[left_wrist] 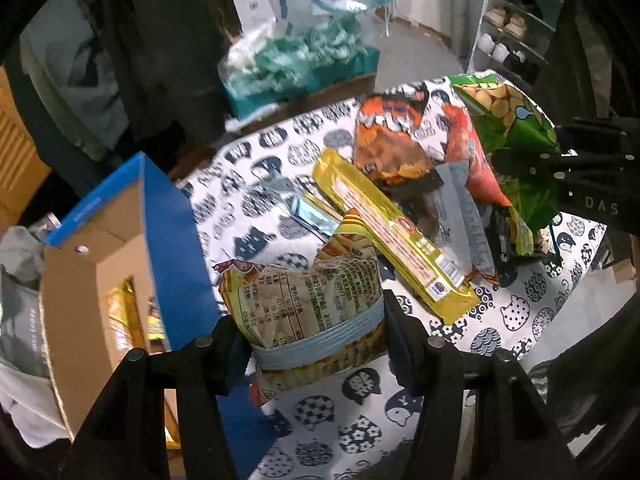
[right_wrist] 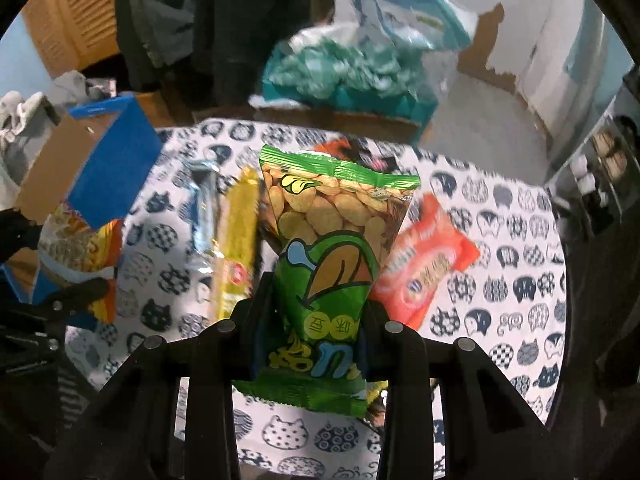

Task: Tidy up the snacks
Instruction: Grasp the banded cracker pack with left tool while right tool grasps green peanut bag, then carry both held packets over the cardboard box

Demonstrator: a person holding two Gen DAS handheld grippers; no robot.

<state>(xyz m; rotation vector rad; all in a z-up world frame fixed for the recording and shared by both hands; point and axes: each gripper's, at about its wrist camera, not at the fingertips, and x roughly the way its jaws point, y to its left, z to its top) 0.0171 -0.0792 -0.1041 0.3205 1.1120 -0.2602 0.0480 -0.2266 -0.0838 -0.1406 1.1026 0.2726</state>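
Both wrist cams are looking steeply down, close over the cat-print tablecloth point(left_wrist: 516, 320) point(right_wrist: 500, 240); both are catching the blue box point(left_wrist: 176, 248) point(right_wrist: 116, 176), probably the same snack pile.

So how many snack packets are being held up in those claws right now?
2: a yellow packet in the left gripper by the blue box, a green packet in the right gripper.

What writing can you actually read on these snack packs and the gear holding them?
"DAS": on the right gripper, cut off at the picture's edge.
Large white lettering on the orange bag: too blurred to read.
Nutrition table on the yellow bag in the left gripper: too small.
Stylised characters on the green bag: not legible.
Print on the gold pack, red pack and blue box: blurred.
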